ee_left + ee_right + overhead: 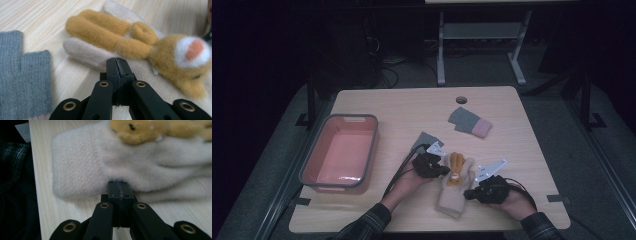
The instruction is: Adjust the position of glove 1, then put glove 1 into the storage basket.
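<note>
A cream mitten with a yellow-brown plush bear on it lies near the table's front middle. My left gripper is shut, and its tips rest against the mitten's side just below the bear's arms. A grey knitted glove lies to the left of the jaws. My right gripper is also shut, with its tips touching the mitten's cuff end, and the bear's head lies beyond them. I see no fabric between either pair of jaws.
A pink bin with a grey rim stands at the left of the table. A grey glove with a pink cuff lies at the back, near a round hole in the tabletop. A plaid sleeve is close on my right gripper's left.
</note>
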A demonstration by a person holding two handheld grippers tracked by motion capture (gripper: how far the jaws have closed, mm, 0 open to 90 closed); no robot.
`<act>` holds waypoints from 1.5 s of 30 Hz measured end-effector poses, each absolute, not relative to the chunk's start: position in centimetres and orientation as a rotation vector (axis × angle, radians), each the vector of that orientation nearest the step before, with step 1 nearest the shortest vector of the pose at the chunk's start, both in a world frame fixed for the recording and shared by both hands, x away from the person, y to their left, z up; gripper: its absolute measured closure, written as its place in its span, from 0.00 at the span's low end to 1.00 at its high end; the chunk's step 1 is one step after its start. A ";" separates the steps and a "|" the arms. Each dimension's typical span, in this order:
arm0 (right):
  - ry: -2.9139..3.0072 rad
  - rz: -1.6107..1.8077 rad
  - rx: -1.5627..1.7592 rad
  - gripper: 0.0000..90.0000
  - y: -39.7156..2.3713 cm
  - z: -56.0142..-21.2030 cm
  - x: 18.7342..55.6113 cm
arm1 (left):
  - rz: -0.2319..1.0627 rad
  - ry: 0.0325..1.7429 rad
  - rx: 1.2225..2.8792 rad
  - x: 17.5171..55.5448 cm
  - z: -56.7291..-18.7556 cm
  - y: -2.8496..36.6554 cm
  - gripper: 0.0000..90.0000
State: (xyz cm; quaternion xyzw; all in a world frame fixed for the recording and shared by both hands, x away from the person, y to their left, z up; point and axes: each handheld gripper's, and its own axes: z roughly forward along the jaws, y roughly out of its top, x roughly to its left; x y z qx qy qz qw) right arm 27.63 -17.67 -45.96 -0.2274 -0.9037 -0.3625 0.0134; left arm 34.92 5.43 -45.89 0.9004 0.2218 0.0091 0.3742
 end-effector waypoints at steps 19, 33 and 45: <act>-2.804 -1.183 -0.556 1.00 -11.6 -46.2 27.9 | 0.018 0.589 2.296 35.5 -45.4 6.5 0.99; -2.781 -1.291 -0.726 0.72 -15.0 -44.9 27.6 | 0.051 0.643 2.295 35.7 -43.8 9.1 0.69; -2.847 -1.303 -1.097 0.26 -20.7 -45.4 28.0 | 0.051 0.585 2.306 33.6 -42.5 11.8 0.28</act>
